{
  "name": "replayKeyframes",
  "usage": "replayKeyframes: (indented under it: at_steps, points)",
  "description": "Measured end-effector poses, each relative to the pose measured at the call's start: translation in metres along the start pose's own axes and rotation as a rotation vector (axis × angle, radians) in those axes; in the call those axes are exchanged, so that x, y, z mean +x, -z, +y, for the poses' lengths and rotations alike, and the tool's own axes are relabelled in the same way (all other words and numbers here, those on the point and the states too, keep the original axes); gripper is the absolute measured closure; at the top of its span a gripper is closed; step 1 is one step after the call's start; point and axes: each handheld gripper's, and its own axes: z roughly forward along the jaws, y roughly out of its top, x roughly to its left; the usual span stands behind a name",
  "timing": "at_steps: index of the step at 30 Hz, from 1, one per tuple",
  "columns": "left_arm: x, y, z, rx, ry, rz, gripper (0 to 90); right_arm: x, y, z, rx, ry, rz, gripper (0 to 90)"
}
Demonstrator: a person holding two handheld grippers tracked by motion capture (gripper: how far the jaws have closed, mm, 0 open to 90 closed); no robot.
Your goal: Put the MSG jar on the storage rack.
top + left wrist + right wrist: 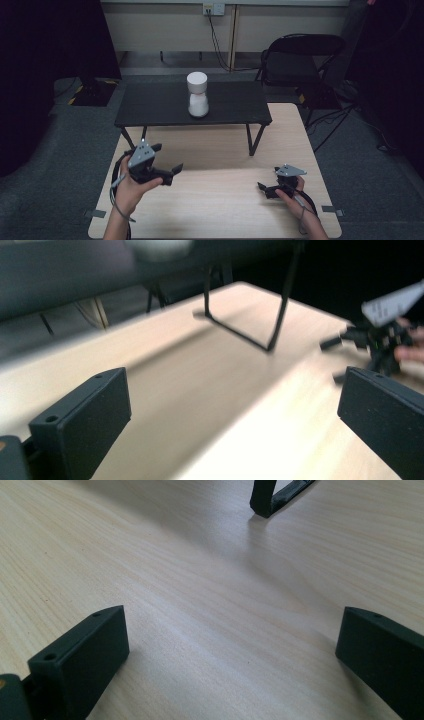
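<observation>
A white jar (198,94) with a rounded white lid stands upright on a low black stand (150,107) at the back of the wooden table (220,210). My left gripper (167,158) is held above the table's left front, open and holding nothing. In the left gripper view its jaws stand wide apart; the blurred bottom of the jar (157,247) is at the top edge. My right gripper (268,179) hovers low over the table's right front, open with nothing between its jaws; it also appears far right as the right gripper (375,340).
The stand's black wire legs (252,145) rest on the table between the grippers and the jar; one leg (270,497) is just ahead of the right gripper. A black folding chair (300,60) stands behind the table at the right.
</observation>
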Motion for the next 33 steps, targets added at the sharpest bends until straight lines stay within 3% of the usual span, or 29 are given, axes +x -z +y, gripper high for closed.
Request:
replayKeyframes:
  at_steps: [2, 5, 7, 9, 10, 12, 15, 18, 33]
  points:
    - [-0.003, 0.000, -0.019, 0.017, 0.019, 0.004, 0.0, 0.000, 0.000, 0.000, 0.000, 0.000, 0.000, 0.0]
    - [-0.007, -0.002, -0.038, 0.076, -0.005, 0.005, 0.0, 0.000, 0.000, 0.000, 0.000, 0.000, 0.000, 0.0]
    - [-0.006, -0.003, -0.048, 0.081, 0.004, -0.013, 0.0, 0.000, 0.000, 0.000, 0.000, 0.000, 0.000, 0.0]
    - [-0.006, -0.006, -0.042, 0.144, -0.040, -0.015, 0.4, 0.000, 0.000, 0.000, 0.000, 0.000, -0.001, 0.0]
    - [-0.008, -0.006, -0.043, 0.142, -0.055, -0.002, 0.4, 0.000, 0.000, 0.000, 0.000, 0.000, 0.000, 0.0]
    - [-0.005, -0.006, -0.048, 0.108, 0.000, -0.029, 0.2, 0.000, 0.000, 0.000, 0.000, 0.000, 0.000, 0.0]
    - [-0.005, -0.006, -0.049, 0.099, -0.017, -0.036, 0.3, 0.000, 0.000, 0.000, 0.000, 0.001, 0.000, 0.0]
    - [-0.002, -0.006, -0.054, 0.075, 0.003, -0.058, 0.1, 0.000, 0.000, 0.000, 0.000, 0.001, 0.001, 0.0]
    - [-0.003, -0.010, -0.067, 0.111, 0.025, -0.036, 0.0, 0.001, 0.000, 0.000, 0.000, 0.000, 0.000, 0.0]
